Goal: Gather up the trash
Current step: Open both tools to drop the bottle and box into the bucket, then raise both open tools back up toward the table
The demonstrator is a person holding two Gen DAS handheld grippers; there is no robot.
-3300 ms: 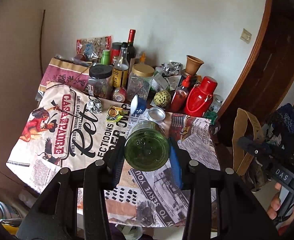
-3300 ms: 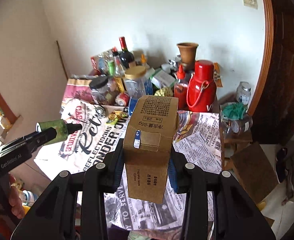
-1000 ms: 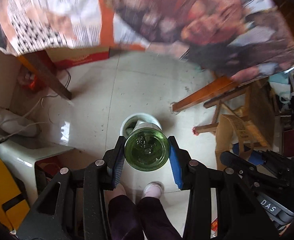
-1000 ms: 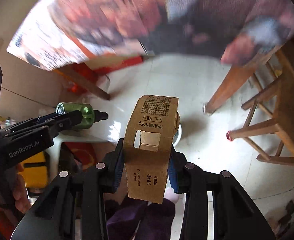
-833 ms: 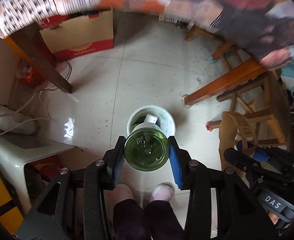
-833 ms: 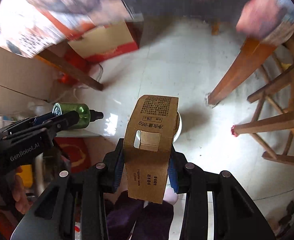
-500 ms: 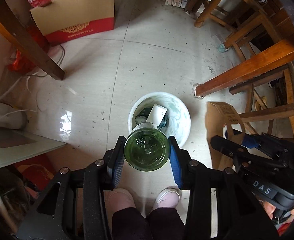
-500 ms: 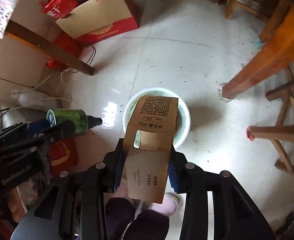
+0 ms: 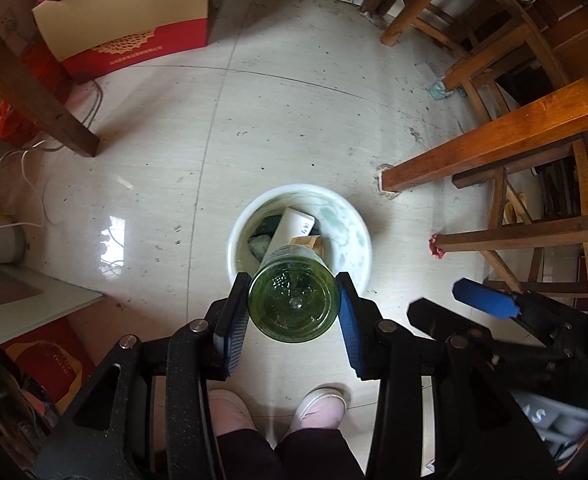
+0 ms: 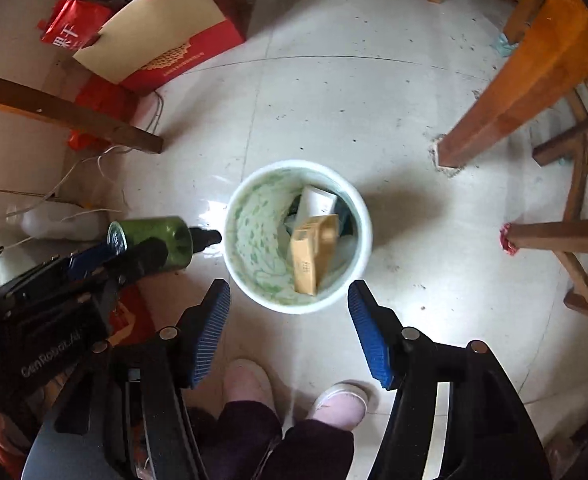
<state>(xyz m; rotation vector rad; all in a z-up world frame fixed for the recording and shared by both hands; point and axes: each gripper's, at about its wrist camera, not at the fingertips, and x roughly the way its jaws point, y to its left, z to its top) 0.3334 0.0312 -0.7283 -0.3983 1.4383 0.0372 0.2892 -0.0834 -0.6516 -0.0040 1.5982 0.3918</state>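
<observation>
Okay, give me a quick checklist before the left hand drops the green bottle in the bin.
1. Green bottle gripped by the left gripper: ok, both pads press its sides.
2. Bottle over the white bin: not ok; the right wrist view shows it beside the rim, its cap pointing at it.
3. Brown carton released: ok, it lies inside the bin.
4. Right gripper empty: ok; its jaws have just been opening, with nothing between them.
5. Room left in the bin: ok, the carton and other trash sit below the rim.
</observation>
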